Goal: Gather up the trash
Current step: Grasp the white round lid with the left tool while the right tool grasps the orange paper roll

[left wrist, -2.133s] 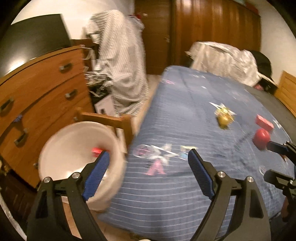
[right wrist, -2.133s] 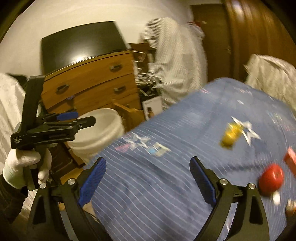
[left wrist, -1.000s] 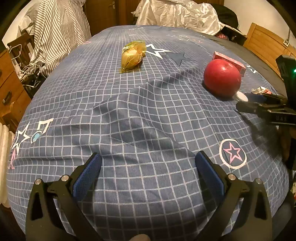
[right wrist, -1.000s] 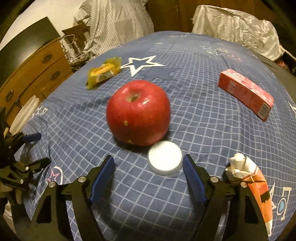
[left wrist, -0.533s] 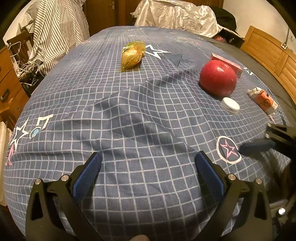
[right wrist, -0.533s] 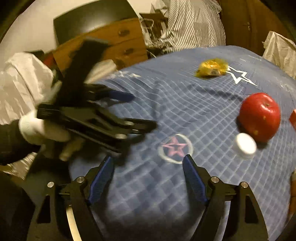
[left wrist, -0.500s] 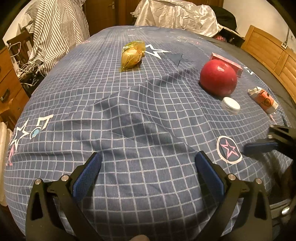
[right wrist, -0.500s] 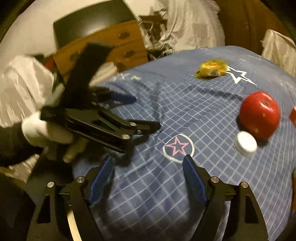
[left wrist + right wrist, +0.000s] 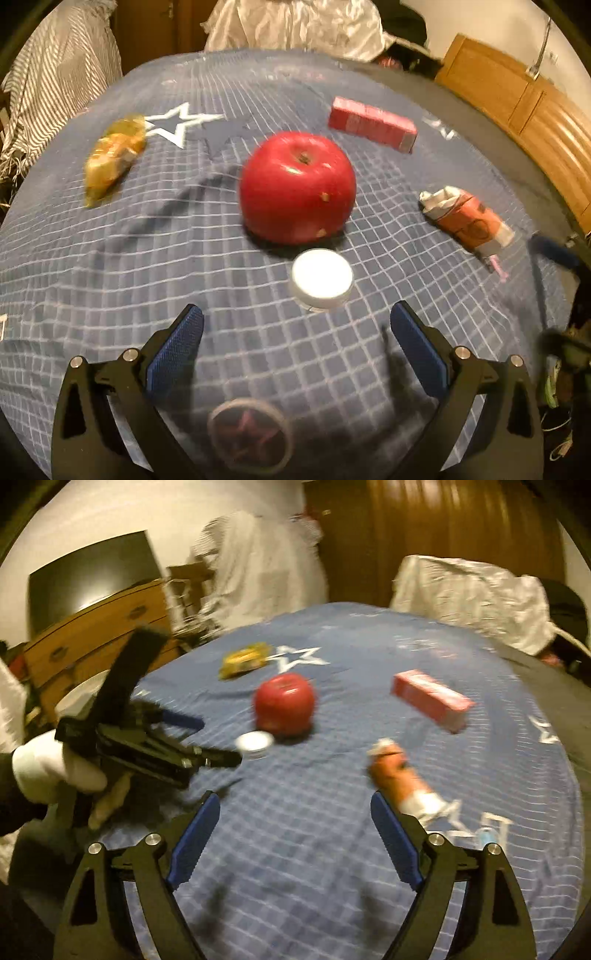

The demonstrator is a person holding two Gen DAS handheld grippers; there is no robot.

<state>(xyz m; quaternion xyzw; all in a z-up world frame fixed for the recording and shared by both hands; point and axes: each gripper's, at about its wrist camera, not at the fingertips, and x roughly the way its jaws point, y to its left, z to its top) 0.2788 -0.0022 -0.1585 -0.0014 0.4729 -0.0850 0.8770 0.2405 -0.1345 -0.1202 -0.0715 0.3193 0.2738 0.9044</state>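
Observation:
On the blue checked bedspread (image 9: 155, 258) lie a red apple (image 9: 297, 186), a white round lid (image 9: 320, 277) just in front of it, a crumpled orange carton (image 9: 467, 221), a pink box (image 9: 371, 123) and a yellow wrapper (image 9: 110, 157). My left gripper (image 9: 295, 347) is open and empty, just short of the lid. My right gripper (image 9: 293, 834) is open and empty, with the orange carton (image 9: 397, 775) by its right finger. The apple (image 9: 284, 703), lid (image 9: 255, 742), pink box (image 9: 430, 699) and wrapper (image 9: 245, 659) show there too.
A white bucket (image 9: 79, 698) stands by the wooden dresser (image 9: 96, 635) left of the bed. Striped cloth (image 9: 55, 85) hangs at the left. A white crumpled sheet (image 9: 469, 594) lies at the bed's far end. A wooden bed frame (image 9: 517, 107) runs along the right.
My left gripper has moved forward and right, close to the lid and apple. My right gripper has swung back toward the bed's middle, near the orange carton. Both stay open.

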